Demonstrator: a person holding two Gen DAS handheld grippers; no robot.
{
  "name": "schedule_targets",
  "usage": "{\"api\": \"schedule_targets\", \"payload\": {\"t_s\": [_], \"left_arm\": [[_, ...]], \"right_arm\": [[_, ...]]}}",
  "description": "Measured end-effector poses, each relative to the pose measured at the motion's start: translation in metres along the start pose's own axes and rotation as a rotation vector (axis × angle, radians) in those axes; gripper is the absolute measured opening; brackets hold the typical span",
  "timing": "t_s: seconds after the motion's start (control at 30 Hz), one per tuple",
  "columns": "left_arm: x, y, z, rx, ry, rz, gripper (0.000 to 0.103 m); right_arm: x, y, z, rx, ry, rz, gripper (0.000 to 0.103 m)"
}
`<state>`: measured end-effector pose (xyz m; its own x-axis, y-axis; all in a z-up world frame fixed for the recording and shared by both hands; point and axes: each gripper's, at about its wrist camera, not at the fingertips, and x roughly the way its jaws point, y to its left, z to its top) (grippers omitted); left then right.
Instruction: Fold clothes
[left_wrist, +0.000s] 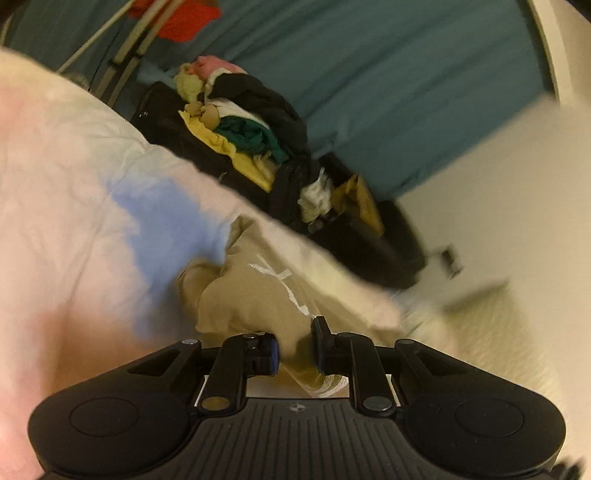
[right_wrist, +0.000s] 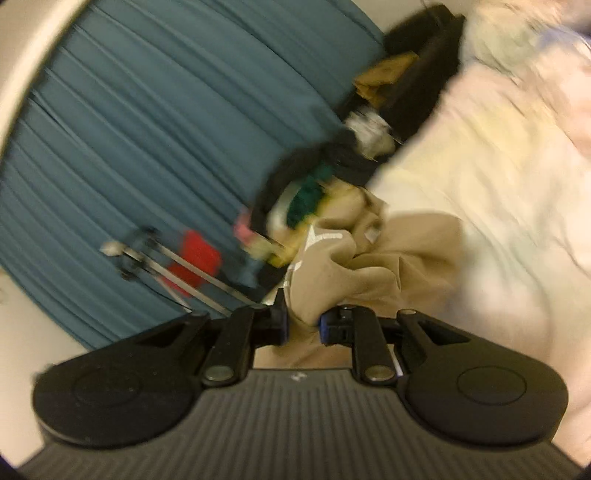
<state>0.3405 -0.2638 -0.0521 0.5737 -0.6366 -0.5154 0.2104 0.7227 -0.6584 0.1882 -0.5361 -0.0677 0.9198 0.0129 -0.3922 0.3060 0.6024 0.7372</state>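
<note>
Fabric fills the gap between the fingers in the left wrist view: the left gripper (left_wrist: 294, 347) is clamped on a fold of a tan garment (left_wrist: 255, 291) with white lettering. The cloth runs from behind the finger pads, through them, and bunches forward and to the left over a pale bedspread (left_wrist: 74, 177) that carries a blue patch. Beyond the bed's edge lies an open black suitcase (left_wrist: 354, 236) heaped with mixed clothes (left_wrist: 243, 122), yellow, green, black and pink among them. A teal curtain (left_wrist: 388, 74) hangs behind it, and a red cloth (left_wrist: 184, 22) drapes over a metal rack at the top left.

The right wrist view is blurred. The right gripper (right_wrist: 302, 323) is likewise closed on the tan garment (right_wrist: 369, 266), which is pinched between the pads and rises crumpled straight ahead of the fingers, resting on the bedspread (right_wrist: 480, 166) to the right. The suitcase (right_wrist: 417, 85) and its clothes (right_wrist: 306, 195) sit farther off along the bed's edge, with the teal curtain (right_wrist: 147, 129) on the left and the red cloth (right_wrist: 195, 254) on the rack in front of it.
</note>
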Motion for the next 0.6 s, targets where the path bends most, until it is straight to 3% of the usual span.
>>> {"api": "schedule_targets", "payload": {"t_s": [0.13,0.27,0.5,0.6], "left_arm": [[0.028,0.058,-0.053,0.008,0.115,0.054,0.019],[0.029,0.084,-0.09,0.109,0.132,0.059,0.02],[0.012,0.066,-0.087,0.219,0.136,0.121,0.028],[-0.011,0.043,-0.081,0.29,0.148,0.155,0.043]], "right_arm": [[0.024,-0.061,-0.057,0.013,0.148,-0.109,0.019],[0.023,-0.088,-0.099,-0.023,0.212,-0.138,0.019],[0.014,-0.069,-0.093,-0.023,0.241,-0.22,0.021],[-0.01,-0.056,-0.088,-0.04,0.24,-0.271,0.021]]}}
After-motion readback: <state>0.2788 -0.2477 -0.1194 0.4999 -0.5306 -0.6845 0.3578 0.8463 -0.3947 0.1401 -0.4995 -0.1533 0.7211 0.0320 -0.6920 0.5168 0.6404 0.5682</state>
